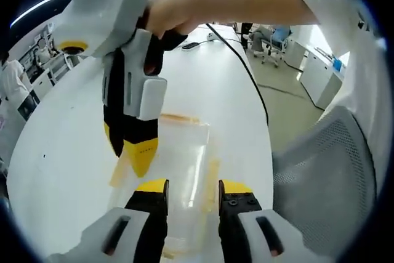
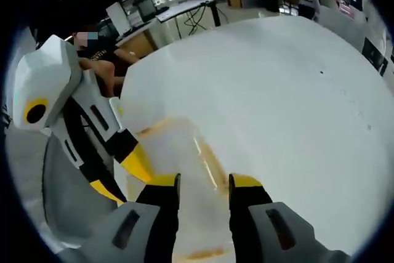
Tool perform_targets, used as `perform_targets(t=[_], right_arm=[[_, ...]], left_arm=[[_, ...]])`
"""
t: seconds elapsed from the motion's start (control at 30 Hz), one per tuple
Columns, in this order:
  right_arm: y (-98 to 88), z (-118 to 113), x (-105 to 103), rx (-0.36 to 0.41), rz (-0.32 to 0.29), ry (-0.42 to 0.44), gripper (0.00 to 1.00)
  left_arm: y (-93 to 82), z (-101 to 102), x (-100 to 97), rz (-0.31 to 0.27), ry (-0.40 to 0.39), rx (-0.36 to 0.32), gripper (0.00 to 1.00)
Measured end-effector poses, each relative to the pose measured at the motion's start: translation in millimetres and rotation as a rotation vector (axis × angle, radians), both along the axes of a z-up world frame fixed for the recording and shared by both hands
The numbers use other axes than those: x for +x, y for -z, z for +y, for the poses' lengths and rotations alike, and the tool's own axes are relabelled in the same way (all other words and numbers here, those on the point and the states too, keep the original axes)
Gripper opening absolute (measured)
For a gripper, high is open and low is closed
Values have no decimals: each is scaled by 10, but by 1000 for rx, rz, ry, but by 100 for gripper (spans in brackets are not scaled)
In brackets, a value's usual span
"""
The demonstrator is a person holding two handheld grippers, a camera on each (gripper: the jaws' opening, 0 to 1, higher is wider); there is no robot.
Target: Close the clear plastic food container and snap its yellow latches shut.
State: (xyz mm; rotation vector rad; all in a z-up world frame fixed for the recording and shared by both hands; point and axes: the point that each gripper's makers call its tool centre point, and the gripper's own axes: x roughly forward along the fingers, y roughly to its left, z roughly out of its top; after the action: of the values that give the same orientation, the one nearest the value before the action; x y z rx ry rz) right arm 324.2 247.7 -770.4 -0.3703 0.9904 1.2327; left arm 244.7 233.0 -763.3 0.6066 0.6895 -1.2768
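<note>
1. An open office surrounds a large white table (image 1: pixel 74 170) with rounded ends; desks, monitors and two office chairs (image 1: pixel 271 44) stand in the background of the left gripper view.
2. A grey mesh chair back (image 1: pixel 332 170) sits just beside the table edge at the right of that view.
3. A black cable (image 1: pixel 246 69) runs across the tabletop toward the far end, where one small dark object (image 1: pixel 190 45) lies; what it is cannot be made out.
4. One clear container (image 1: pixel 184 170) lies on the table, directly ahead of both grippers. In the right gripper view it (image 2: pixel 178 152) appears as a blurred pale box with yellow-orange edges.
5. Yellow latches (image 1: pixel 212 173) show along its sides: at least three strips can be counted in the left gripper view, one at the far edge, one at each long side. Whether they are snapped down cannot be told.
6. The left gripper (image 1: pixel 192 189) rises from the bottom of its view, its two yellow-tipped jaws parted by a moderate gap over the container's near end, gripping nothing.
7. The right gripper (image 1: pixel 132 152) enters from the upper left, held by a hand (image 1: pixel 169 16), its tips pointing down at the container's left edge. Contact cannot be confirmed.
8. In its own view the right gripper (image 2: pixel 204 183) has its two jaws set moderately apart above the container, with nothing between them.
9. The left gripper (image 2: pixel 126 173) shows there too, coming in from the left, tips near the container's corner.
</note>
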Motion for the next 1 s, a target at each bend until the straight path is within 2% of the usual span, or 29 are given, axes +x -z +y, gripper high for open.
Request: perform_targets(t=[0.1,0.2,0.23,0.3,0.5,0.63,0.8,1.0], right_arm=[[-18,10,52,12,13,15,27],[-28,33,43,39,27,23,26],[-34,39,44,48,32,22,26],[-34,47,16,53,38,18,27],[12,89,-37,61,77,5,27],[29,125,-100,67,110,-14,25],[30,139,-102,61,106,-22,26],[25,140,-112,56,92,-38,25]], left_arm=[[12,-17,0,-47,35,17,29],[27,-17,25,-123,73,55,28],[35,-15,24,-167,107,74,28],[51,-19,8,-206,131,91,29],[78,-18,-9,-256,160,116,30],[78,-19,-2,-263,143,110,31],[97,-31,-6,-313,165,118,33],[96,-50,14,-321,139,102,34]])
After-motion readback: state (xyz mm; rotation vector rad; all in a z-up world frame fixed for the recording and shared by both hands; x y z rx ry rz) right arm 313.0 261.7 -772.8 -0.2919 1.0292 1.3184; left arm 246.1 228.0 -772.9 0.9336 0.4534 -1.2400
